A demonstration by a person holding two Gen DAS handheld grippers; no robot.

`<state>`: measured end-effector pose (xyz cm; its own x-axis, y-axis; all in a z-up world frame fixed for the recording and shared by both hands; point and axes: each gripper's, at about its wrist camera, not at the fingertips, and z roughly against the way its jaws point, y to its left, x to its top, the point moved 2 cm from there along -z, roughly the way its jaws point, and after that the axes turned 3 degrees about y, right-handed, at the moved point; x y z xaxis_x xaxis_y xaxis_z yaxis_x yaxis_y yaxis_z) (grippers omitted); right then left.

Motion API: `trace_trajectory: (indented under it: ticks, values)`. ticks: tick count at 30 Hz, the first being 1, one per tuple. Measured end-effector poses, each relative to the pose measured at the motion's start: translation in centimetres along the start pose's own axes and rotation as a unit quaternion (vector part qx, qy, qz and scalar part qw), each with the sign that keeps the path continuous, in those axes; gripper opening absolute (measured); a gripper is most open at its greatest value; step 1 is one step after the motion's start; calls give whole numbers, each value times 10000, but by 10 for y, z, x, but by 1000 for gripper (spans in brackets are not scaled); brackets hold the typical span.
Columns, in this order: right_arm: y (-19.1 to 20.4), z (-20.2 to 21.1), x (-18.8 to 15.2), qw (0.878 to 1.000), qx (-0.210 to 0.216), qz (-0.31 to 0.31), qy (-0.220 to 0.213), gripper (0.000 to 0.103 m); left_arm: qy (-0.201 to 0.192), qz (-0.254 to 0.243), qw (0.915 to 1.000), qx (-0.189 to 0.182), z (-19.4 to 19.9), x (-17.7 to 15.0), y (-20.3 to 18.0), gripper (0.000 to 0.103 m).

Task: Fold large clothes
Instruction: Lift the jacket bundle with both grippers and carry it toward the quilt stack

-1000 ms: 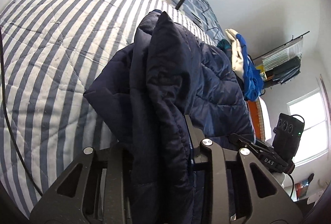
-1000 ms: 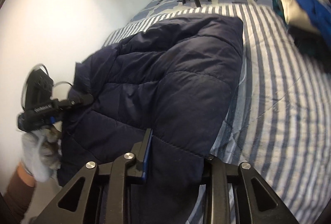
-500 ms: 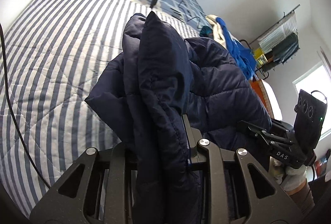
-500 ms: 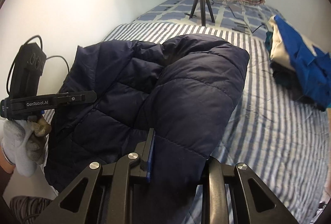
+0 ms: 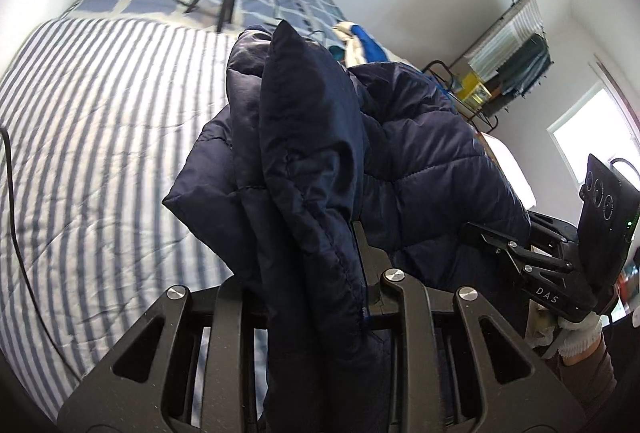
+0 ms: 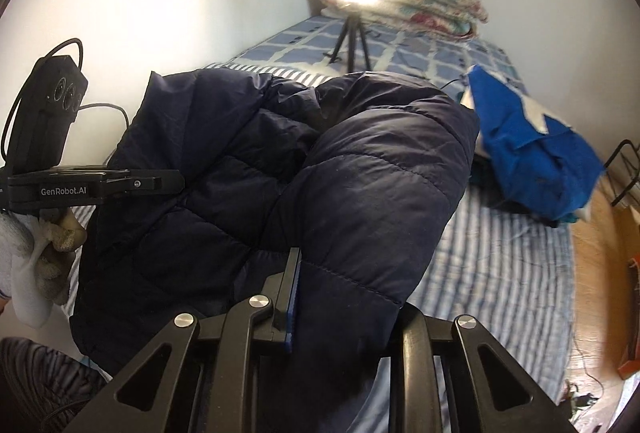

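Observation:
A navy quilted puffer jacket hangs lifted above the striped bed, held between both grippers. My left gripper is shut on a thick fold of it. That fold drapes over and hides the left finger, and only the right finger shows. My right gripper is shut on another edge of the jacket, with its blue-padded finger pressed against the fabric. Each view shows the other gripper biting the jacket: the right gripper in a gloved hand, the left gripper likewise.
A ring light on a tripod stands on the bed near folded blankets. A pile of blue and cream clothes lies at the bed's right side. A clothes rack, a window, a cable and wooden floor surround it.
Both grippers have risen with the jacket, which now hangs higher off the bed. Both views have tilted up toward the ring light and the bed's head.

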<state>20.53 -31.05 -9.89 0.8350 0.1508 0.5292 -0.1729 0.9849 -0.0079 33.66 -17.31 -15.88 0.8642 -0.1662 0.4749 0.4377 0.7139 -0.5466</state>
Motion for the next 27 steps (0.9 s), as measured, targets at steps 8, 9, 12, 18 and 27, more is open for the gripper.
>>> trace_trajectory:
  ticks: [8,9,12,18,27]
  values:
    - [-51,28,0,9988,-466,-70,-152,20,-60,-355,9991,-224,-31,30,-60,23]
    - [-61,32,1,9983,-543,-109,-175,20,-73,-403,9988,-256,-35,35,-69,23]
    - [-82,42,6,9965,-782,-135,-250,20,-106,-539,9980,-322,-47,45,-92,23]
    - [-117,55,19,9917,-1215,-152,-393,20,-234,-729,9964,-351,-74,79,-133,23]
    - [-181,53,65,9828,-1705,-267,-654,19,-407,-1253,9903,-437,-128,154,-182,23]
